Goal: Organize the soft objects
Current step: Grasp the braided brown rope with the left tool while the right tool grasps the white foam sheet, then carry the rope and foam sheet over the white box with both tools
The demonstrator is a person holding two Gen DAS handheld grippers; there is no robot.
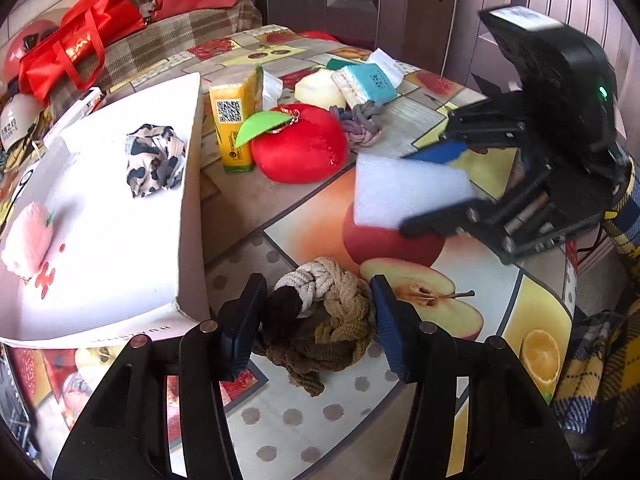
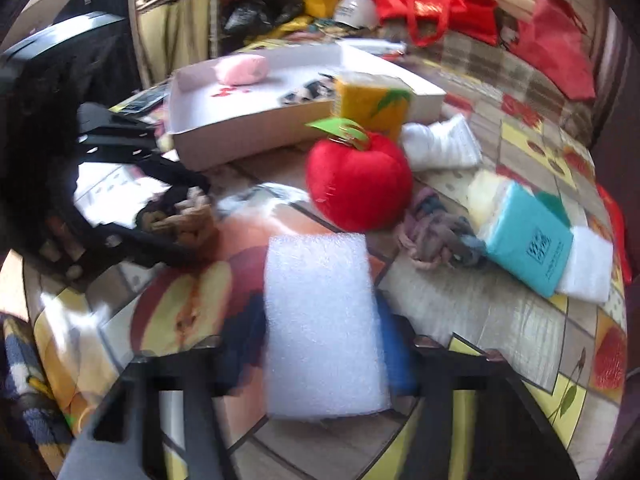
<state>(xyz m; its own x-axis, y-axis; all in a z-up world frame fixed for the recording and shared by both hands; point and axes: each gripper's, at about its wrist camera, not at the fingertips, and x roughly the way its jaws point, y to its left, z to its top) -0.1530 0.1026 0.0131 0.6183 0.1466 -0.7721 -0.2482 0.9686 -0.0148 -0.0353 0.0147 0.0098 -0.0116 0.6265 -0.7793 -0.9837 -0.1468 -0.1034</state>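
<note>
My left gripper (image 1: 318, 312) is open, its fingers on either side of a brown and beige braided rope knot (image 1: 320, 320) that lies on the table; the knot also shows in the right wrist view (image 2: 180, 220). My right gripper (image 2: 320, 344) is shut on a white foam block (image 2: 324, 324) and holds it above the table; the block also shows in the left wrist view (image 1: 408, 190). A white box (image 1: 120, 240) at the left holds a leopard scrunchie (image 1: 154, 160) and a pink plush (image 1: 28, 240). A red plush apple (image 1: 300, 144) sits mid-table.
A yellow tissue pack (image 1: 234, 120), a grey rope knot (image 1: 362, 122), a teal tissue pack (image 1: 366, 82) and a cream sponge (image 1: 320, 88) lie behind the apple. Red bags (image 1: 80, 40) sit on a plaid surface at the back. A yellow plaid cloth (image 1: 600, 360) hangs at the right.
</note>
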